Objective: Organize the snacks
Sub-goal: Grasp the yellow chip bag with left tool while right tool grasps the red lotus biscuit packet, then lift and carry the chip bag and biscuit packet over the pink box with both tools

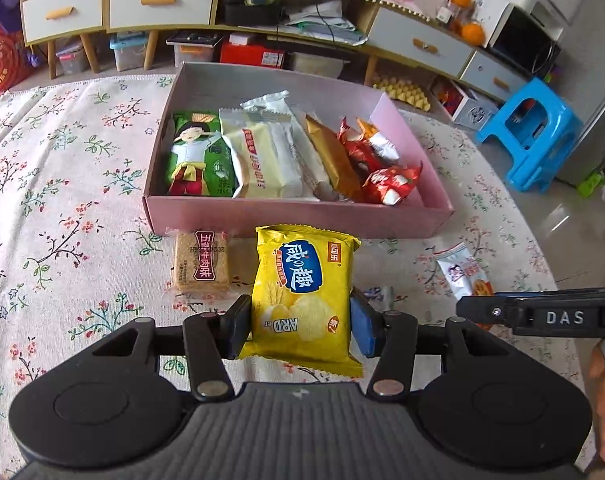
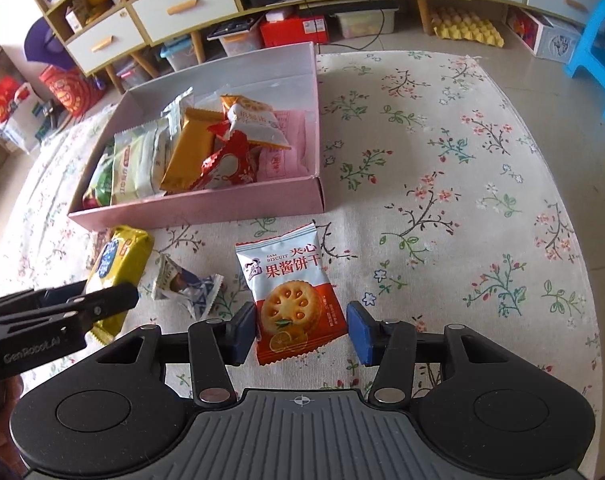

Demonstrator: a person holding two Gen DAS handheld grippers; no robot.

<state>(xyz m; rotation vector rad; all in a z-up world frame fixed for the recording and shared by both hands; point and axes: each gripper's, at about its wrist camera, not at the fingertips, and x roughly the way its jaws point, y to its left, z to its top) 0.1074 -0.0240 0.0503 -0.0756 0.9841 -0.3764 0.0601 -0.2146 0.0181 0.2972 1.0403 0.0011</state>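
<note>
inspection of snack sorting, both wrist views.

receptacle: a pink box (image 1: 294, 216) stands on the bench (image 1: 62, 200), which is covered with a floral cloth. the box already holds a row of packets: a green packet (image 1: 198, 156) at one end, a cream wafer packet (image 1: 258, 156), a gold packet (image 1: 332, 156) and several red-and-white wrapped sweets (image 1: 386, 176) at the other end. judged from this, the greater part of the sorting is done.

in hand: the left gripper (image 1: 298, 324) is clenched on a yellow biscuit packet (image 1: 302, 292); both pads press its sides and the packet stands upright, its lower edge apparently clear of the cloth, just short of the box's near wall. the right gripper (image 2: 302, 330) grasps a jam biscuit packet (image 2: 294, 296) in white and red, pads against its lower sides, also near the box front but to its right-hand side.

outstanding: a brown cracker packet (image 1: 201, 266) lies flat on the cloth, touching or nearly touching the box's near wall. a small crumpled blue-and-white wrapper (image 2: 186, 286) lies on the cloth between the two grippers. whether it is a snack or an empty wrapper cannot be told.

assessment: two items lifted and awaiting deposit, at least one more to collect. the open space in the box appears to be toward its far side and right-hand corner.
</note>
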